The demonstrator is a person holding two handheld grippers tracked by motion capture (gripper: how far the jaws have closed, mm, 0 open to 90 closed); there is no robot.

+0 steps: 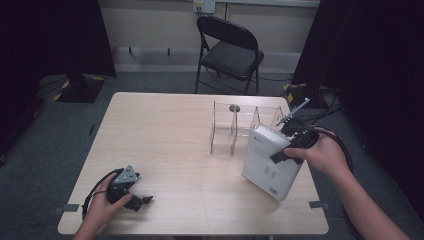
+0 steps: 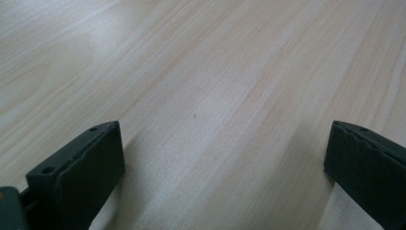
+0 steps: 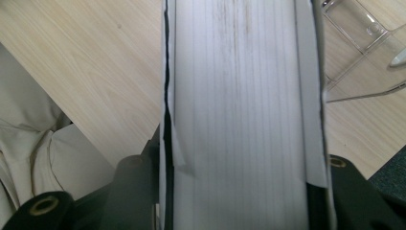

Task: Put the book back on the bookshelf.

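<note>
The right tongs (image 1: pixel 286 152) are clamped on a thick white book (image 1: pixel 270 162), which is held tilted at the right of the tabletop (image 1: pixel 175 145), just beside a clear acrylic organiser (image 1: pixel 235 127). The left tongs (image 1: pixel 142 200) are spread, resting empty at the near left edge.

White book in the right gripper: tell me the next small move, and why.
Probably carry the white book toward the clear rack and stand it upright. The right gripper is shut on its top edge, it leans tilted on the table, and the rack's slots beside it look free.
</note>
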